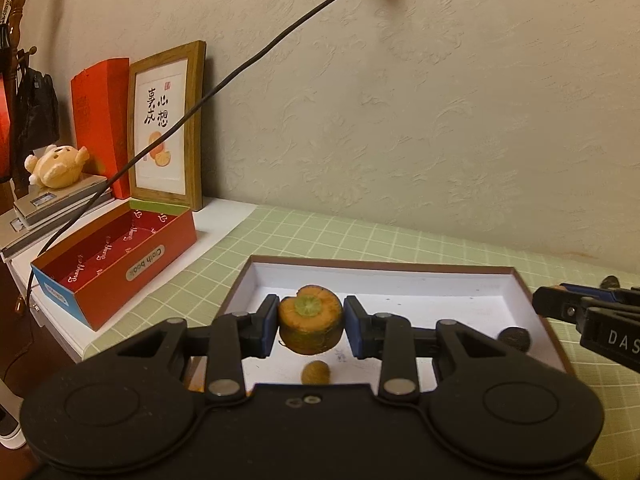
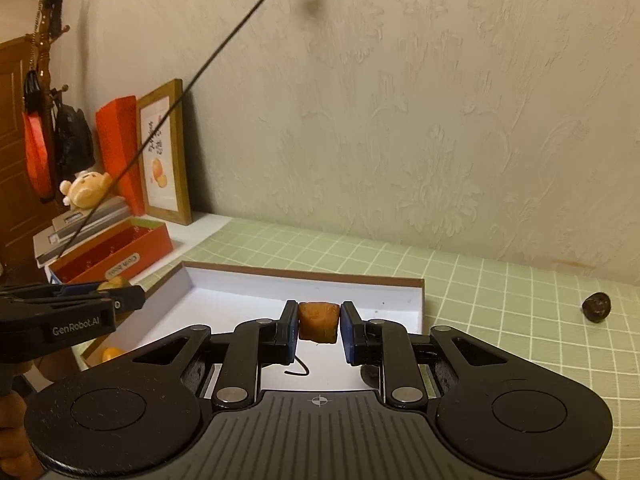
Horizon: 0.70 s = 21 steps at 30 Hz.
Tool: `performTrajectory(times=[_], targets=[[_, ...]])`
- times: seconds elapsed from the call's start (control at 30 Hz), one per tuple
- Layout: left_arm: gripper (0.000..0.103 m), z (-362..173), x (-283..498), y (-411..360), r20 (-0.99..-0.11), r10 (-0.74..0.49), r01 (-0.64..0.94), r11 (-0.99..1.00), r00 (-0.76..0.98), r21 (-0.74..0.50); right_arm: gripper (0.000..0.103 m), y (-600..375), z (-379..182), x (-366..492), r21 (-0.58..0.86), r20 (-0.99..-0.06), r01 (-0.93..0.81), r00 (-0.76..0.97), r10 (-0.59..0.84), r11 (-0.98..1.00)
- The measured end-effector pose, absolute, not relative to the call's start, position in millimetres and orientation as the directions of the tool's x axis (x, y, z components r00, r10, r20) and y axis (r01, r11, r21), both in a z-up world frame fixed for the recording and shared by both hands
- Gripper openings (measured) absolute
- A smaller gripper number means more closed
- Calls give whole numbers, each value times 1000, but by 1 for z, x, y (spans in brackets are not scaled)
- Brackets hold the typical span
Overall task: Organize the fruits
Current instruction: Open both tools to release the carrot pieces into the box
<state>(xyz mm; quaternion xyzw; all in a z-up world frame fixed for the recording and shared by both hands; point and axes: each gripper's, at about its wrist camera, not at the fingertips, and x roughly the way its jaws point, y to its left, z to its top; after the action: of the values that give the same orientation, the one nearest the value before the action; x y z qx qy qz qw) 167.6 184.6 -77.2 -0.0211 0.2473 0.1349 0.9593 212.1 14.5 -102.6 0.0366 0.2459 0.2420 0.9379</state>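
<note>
My left gripper (image 1: pixel 311 325) is shut on an orange persimmon-like fruit (image 1: pixel 311 326) with a green calyx, held above the white-lined shallow box (image 1: pixel 400 280). A small tan round fruit (image 1: pixel 315 373) and a dark round fruit (image 1: pixel 515 339) lie in the box. My right gripper (image 2: pixel 319 326) is shut on a small orange-brown fruit (image 2: pixel 319 322) above the same box (image 2: pixel 240 292); it also shows in the left wrist view (image 1: pixel 592 312). The left gripper shows at the left of the right wrist view (image 2: pixel 80 304). A dark round fruit (image 2: pixel 597 307) lies on the green mat.
A green checked mat (image 2: pixel 500 300) covers the table against the wall. An open red box (image 1: pixel 116 256) stands at the left, with a framed picture (image 1: pixel 166 128), a red envelope (image 1: pixel 102 120), a plush toy (image 1: pixel 56 166) and a cable (image 1: pixel 240 68) behind.
</note>
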Motion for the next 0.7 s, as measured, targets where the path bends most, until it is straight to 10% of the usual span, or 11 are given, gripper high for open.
performTrajectory(times=[0.37, 0.4, 0.43, 0.47, 0.53, 0.7], targets=[[27, -100, 209, 211, -549, 253, -288, 957, 796, 23, 23, 32, -128, 239, 168, -511, -389, 751, 418, 906], [42, -102, 213, 213, -566, 249, -292, 956, 786, 16, 23, 32, -128, 240, 167, -505, -385, 757, 414, 908], [74, -103, 214, 215, -580, 244, -300, 954, 777, -1, 31, 31, -126, 239, 166, -493, -374, 770, 405, 913], [86, -101, 213, 217, -578, 238, -308, 951, 781, -24, 65, 29, -124, 238, 163, -480, -368, 781, 400, 915], [97, -91, 204, 214, -522, 270, -329, 944, 809, -20, 98, 23, -118, 235, 181, -439, -360, 803, 403, 915], [97, -71, 188, 204, -461, 320, -345, 938, 828, 32, 99, 5, -105, 229, 244, -382, -352, 821, 423, 904]])
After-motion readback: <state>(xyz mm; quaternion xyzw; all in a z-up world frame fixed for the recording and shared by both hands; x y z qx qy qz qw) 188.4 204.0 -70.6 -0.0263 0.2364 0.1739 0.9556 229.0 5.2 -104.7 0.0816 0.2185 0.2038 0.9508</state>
